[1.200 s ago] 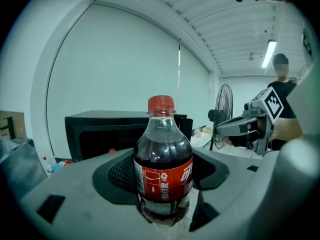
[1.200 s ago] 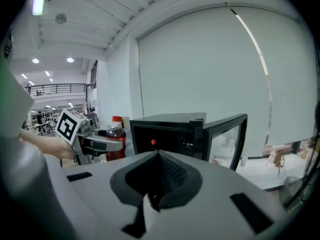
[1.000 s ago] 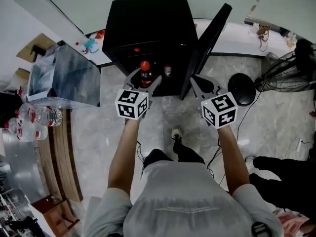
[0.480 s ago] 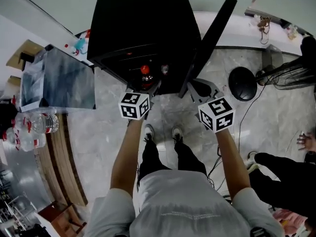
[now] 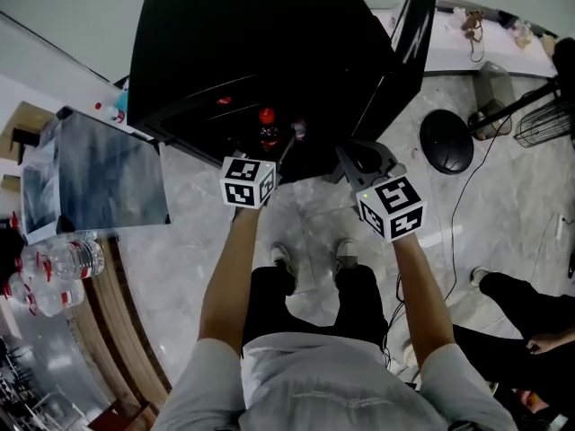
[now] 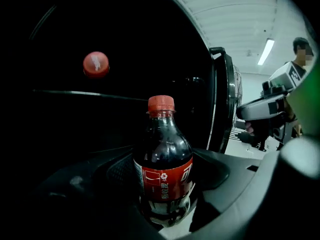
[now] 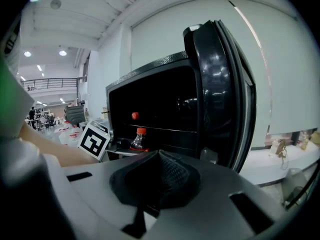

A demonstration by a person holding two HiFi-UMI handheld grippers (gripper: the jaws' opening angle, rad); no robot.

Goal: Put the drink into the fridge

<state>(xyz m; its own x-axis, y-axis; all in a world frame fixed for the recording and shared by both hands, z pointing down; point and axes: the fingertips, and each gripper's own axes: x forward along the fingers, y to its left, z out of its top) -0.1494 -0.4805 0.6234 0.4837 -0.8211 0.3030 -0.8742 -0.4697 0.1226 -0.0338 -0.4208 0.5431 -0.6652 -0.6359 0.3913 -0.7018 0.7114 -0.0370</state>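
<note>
At the fridge's open front, your left gripper pinches the cola bottle upright, probably to stand it on a shelf inside, while your right gripper, jaws pressed together and empty, hangs beside the open door.

The fridge runs off the head view's top edge, as does its open door, and its inside is so dark that the shelves barely show. In there a red cap sits in the black; whatever it belongs to cannot be seen. The base of the cola bottle is hidden between the jaws of the left gripper, and from above only its cap and shoulders show past the marker cube. A small object beside it is too small to tell. Water bottles and a fan are cut by the side edges, as are a bystander's legs.
</note>
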